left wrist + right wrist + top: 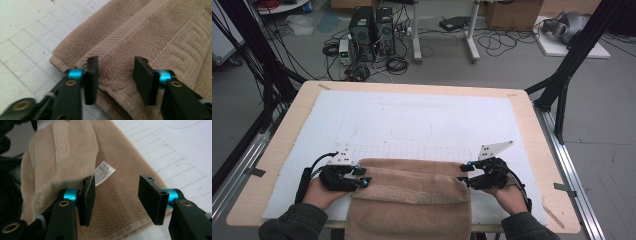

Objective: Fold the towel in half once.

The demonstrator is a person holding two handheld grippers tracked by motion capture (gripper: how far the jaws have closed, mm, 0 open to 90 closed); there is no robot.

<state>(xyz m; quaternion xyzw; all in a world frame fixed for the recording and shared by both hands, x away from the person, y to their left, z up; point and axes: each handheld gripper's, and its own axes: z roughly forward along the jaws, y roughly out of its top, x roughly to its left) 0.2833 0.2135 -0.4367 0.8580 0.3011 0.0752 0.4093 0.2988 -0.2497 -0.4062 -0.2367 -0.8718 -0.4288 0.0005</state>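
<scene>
Bench point(537, 130) under white mat point(412, 120). Folded tan towel point(409, 195) lies at mat's near edge, overhanging bench. Left tongs point(363, 176) at towel's left edge, jaws apart, towel corner between. Right tongs point(466, 174) at towel's right edge, jaws apart over towel. White barcode label point(104, 172) on towel.

Setting: a research lab rigged for recording, not a home. A pale wooden table point(537, 150) topped with a white gridded mat point(412, 125) stands inside a frame of black metal struts point(579, 55) on a bare grey concrete floor point(602, 135). Behind it, two black desktop computer towers point(372, 32) sit on the floor amid tangled black cables point(397, 64), with brown cardboard boxes point(512, 14) along the back.
</scene>
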